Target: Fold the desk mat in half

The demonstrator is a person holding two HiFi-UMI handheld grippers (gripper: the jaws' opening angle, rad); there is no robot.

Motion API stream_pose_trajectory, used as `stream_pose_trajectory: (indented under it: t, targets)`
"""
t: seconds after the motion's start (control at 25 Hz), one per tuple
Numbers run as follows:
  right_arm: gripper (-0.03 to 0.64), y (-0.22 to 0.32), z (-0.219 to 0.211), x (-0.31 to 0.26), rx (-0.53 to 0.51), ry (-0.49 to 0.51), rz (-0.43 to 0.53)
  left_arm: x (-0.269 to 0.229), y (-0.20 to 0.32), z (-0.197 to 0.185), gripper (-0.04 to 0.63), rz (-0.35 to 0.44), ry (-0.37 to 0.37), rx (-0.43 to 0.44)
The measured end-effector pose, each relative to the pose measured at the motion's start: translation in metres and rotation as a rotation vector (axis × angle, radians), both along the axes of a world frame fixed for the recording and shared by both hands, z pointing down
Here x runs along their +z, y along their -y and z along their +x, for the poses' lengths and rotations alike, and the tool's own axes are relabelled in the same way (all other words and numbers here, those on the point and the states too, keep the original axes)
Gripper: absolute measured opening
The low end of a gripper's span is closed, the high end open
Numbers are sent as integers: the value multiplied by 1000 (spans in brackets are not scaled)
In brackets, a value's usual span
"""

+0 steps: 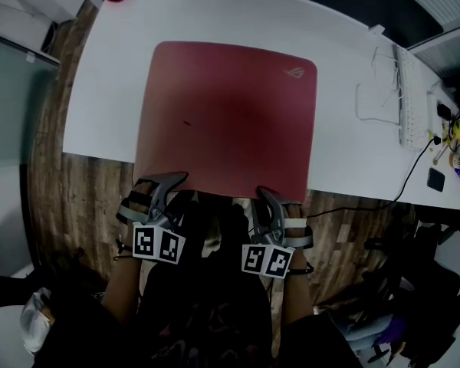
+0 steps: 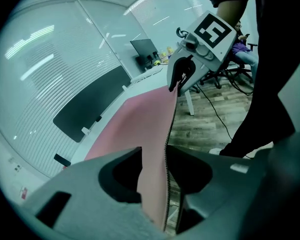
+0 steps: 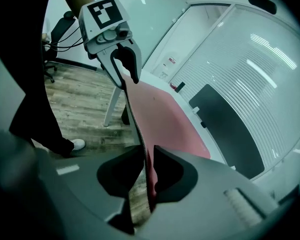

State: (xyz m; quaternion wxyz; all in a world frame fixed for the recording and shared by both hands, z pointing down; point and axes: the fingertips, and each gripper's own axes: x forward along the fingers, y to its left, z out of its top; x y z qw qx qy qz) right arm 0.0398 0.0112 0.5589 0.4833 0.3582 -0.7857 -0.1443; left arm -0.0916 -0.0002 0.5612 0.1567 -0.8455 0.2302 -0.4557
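The red desk mat [image 1: 230, 113] lies on the white table [image 1: 345, 152], its near edge raised. The left gripper [image 1: 167, 184] and right gripper [image 1: 268, 199] are each clamped on a near corner. The fold looks barely begun; next, both should carry that edge evenly over to the far edge.

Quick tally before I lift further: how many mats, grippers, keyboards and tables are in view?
Mat: 1
Grippers: 2, the left gripper and the right gripper, each shut on the mat's near edge
Keyboard: 1
Table: 1
Total: 5
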Motion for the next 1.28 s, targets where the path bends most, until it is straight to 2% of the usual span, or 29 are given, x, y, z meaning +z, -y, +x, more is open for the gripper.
stream_pose_trajectory:
  t: [0.08, 0.24, 0.28, 0.72, 1.28]
  targets:
    - [44, 1, -1, -4, -18, -13, -3, -6, 2, 1, 144, 0, -8, 8]
    - [31, 6, -1, -13, -32, -16, -2, -18, 7, 5, 41, 11, -11, 40]
    - [29, 8, -1, -15, -37, -18, -3, -21, 8, 6, 34, 14, -7, 44]
    - [29, 33, 0, -47, -106, -30, -14, -49, 32, 8, 23, 8, 18, 97]
    - [34, 109, 5, -78, -208, -105, 32, -79, 108, 14, 26, 68, 63, 124]
